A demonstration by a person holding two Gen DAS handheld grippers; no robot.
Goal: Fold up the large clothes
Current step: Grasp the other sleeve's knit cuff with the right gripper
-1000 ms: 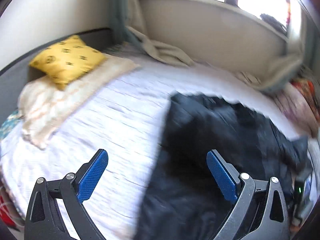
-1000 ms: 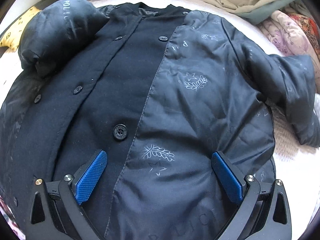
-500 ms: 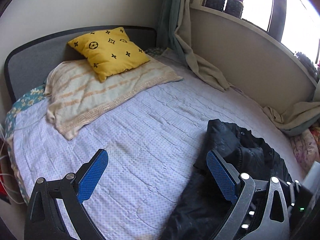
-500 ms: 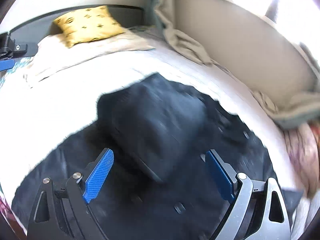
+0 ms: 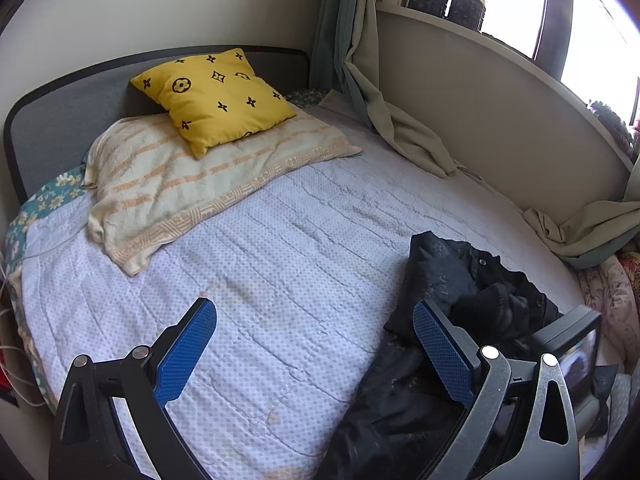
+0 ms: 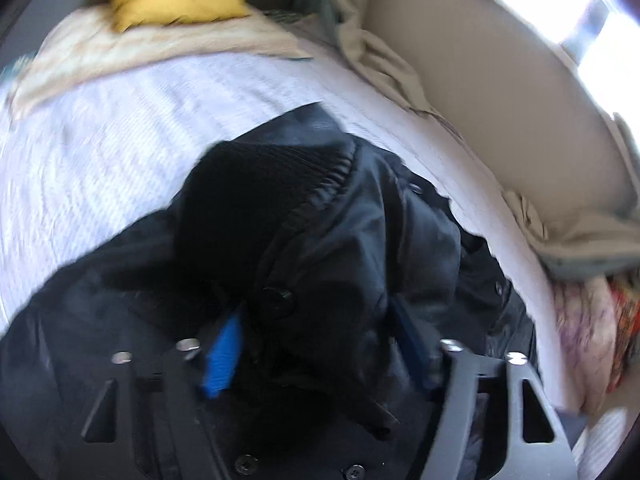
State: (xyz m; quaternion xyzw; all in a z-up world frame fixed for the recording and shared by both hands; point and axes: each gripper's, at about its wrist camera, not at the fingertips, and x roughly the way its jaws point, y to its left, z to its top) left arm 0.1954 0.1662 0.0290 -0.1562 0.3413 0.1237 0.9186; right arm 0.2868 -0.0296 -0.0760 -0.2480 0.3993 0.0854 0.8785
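We have the right gripper (image 6: 316, 344) down in the black jacket (image 6: 320, 248), which lies bunched on the near right part of the bed (image 5: 280, 264); its jaws have just been closing and now stand about half shut with a thick fold of the cloth, a button showing on it, bulging between the blue pads (image 6: 222, 356). We judge that the pads grip that fold, taken near the ribbed cuff (image 6: 272, 176) so that a sleeve or front panel can be carried across. The left gripper (image 5: 316, 352) hangs above bare quilt with its jaws wide apart and nothing between them, the jacket's edge just beside its right finger; it seems kept free to pin or take a second corner. To the left of the jacket the white quilt is open and flat, giving us plenty of room to spread and fold. The head of the bed is taken by a striped towel (image 5: 192, 184) with a yellow cushion (image 5: 216, 96) on it, well apart from the jacket. On the far side the wall under the window runs close, with curtain cloth (image 5: 404, 140) trailing onto the quilt, and crumpled bedding (image 6: 592, 312) crowds the right edge, so we would work leftward.
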